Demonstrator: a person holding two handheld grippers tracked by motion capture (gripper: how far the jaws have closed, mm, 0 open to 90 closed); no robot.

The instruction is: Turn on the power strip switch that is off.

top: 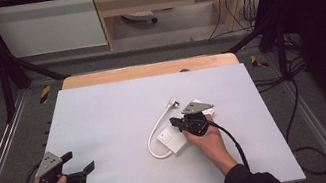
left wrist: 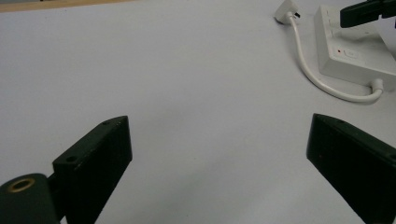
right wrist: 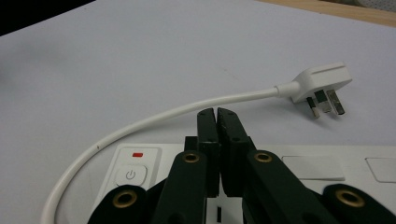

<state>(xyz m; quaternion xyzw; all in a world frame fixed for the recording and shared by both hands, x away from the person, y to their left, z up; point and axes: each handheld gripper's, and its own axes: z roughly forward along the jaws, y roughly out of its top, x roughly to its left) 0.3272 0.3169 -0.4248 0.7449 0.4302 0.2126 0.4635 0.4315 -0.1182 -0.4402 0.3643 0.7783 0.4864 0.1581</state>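
- Right gripper view: right gripper [right wrist: 218, 112] has its jaws pressed together with nothing between, poised over the power strip [right wrist: 322, 161].
- No brand reads on the strip; just left of the jaws sit a power-symbol button [right wrist: 131, 174] and a small red mark [right wrist: 137, 154].
- Cord [right wrist: 154, 119] arcs just beyond the jaw tips to the plug [right wrist: 322, 86], lying right of them.
- Left gripper [top: 78, 163] stands wide apart, holding nothing, well left of the strip, near the mat's [top: 104, 117] front-left edge.
- Bare mat lies open between both grippers.
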